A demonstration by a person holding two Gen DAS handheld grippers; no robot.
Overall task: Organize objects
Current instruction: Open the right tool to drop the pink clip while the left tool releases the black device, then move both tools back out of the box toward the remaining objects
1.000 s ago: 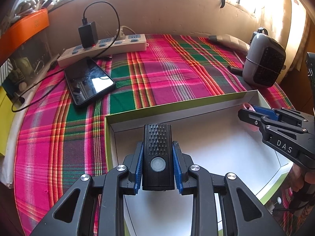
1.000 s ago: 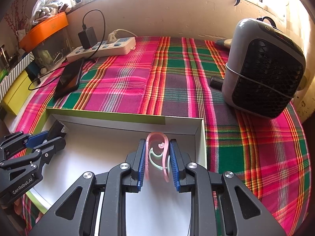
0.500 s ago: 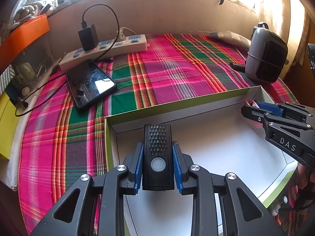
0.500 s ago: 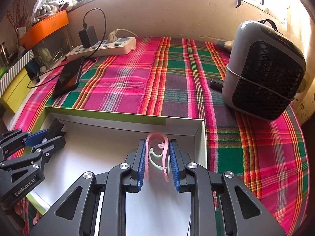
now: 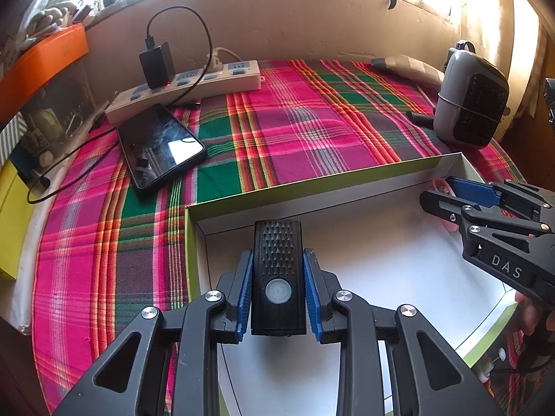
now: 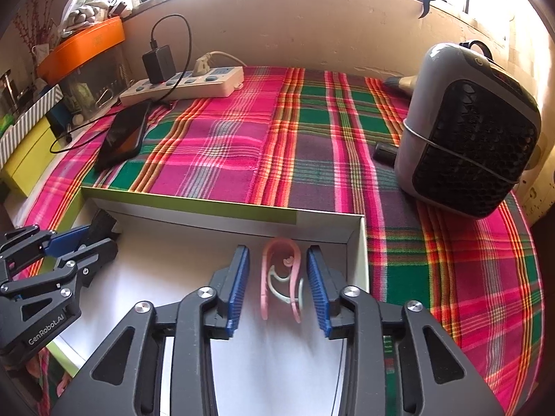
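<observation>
Jaws of the right gripper [image 6: 277,287] are opening around the pink clip [image 6: 280,277] in the white box's [image 6: 222,223] far right corner. Left gripper [image 5: 279,287] pinches a black flashlight [image 5: 278,274] over its near left part.

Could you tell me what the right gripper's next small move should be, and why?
Probably lift the right gripper straight back out of the white box. Its jaws are opening, the blue pads stand clear of the pink clip, and the clip sits in the box's corner, so it looks released.
</observation>
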